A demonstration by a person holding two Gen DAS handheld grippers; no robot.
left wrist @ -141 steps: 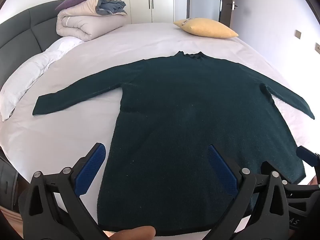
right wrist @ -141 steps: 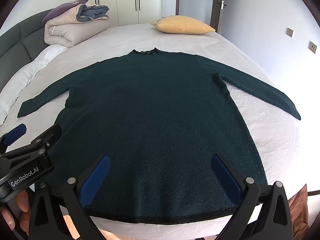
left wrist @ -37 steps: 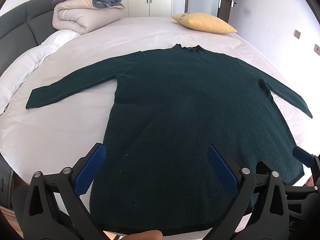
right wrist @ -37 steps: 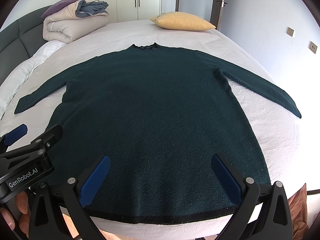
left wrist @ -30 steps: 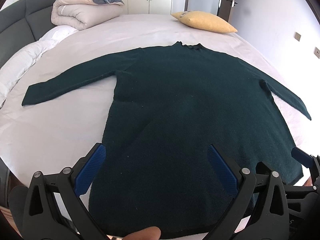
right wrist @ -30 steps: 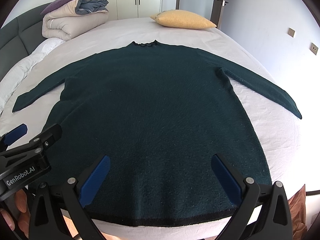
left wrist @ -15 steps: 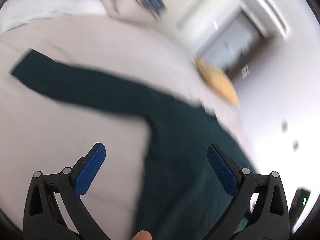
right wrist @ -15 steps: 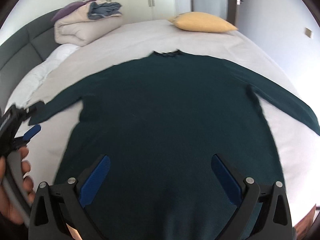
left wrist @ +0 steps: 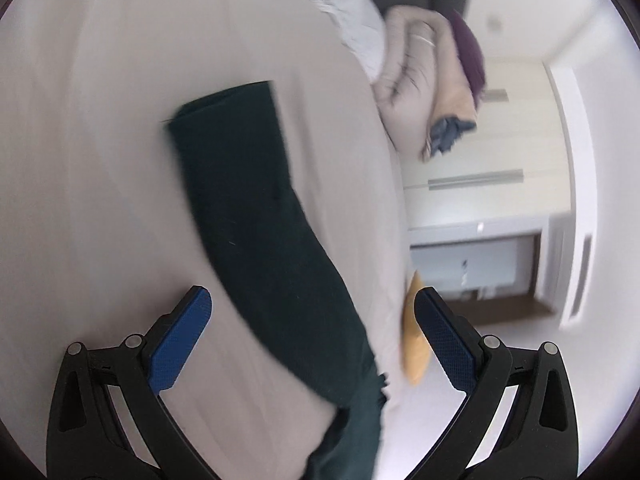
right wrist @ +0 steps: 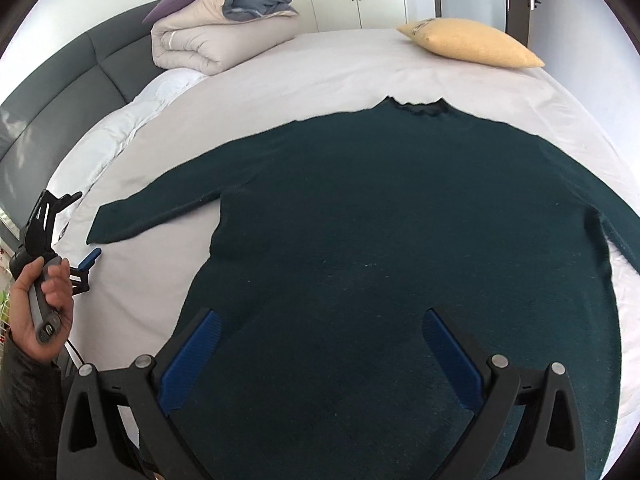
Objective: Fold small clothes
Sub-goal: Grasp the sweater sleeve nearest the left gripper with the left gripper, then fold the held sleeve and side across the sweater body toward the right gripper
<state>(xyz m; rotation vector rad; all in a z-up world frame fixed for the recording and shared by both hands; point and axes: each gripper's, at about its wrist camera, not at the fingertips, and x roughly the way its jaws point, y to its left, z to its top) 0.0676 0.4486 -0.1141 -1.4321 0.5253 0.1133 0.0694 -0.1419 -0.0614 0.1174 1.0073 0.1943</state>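
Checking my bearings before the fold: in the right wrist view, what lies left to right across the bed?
Hand holding the left tongs → sleeve cuff → sweater body → yellow pillow farther back on the right.

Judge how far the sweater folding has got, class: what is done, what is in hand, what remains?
Done: the dark green sweater lies flat on the bed, unfolded. In hand: the left gripper, open, hovers over the left sleeve. Left: every fold; the right gripper is open, holding nothing.

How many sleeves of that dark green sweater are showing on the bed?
2. The left sleeve lies stretched out flat toward the headboard side, near the left tongs. The right sleeve runs off the picture's right edge, so its cuff is hidden.
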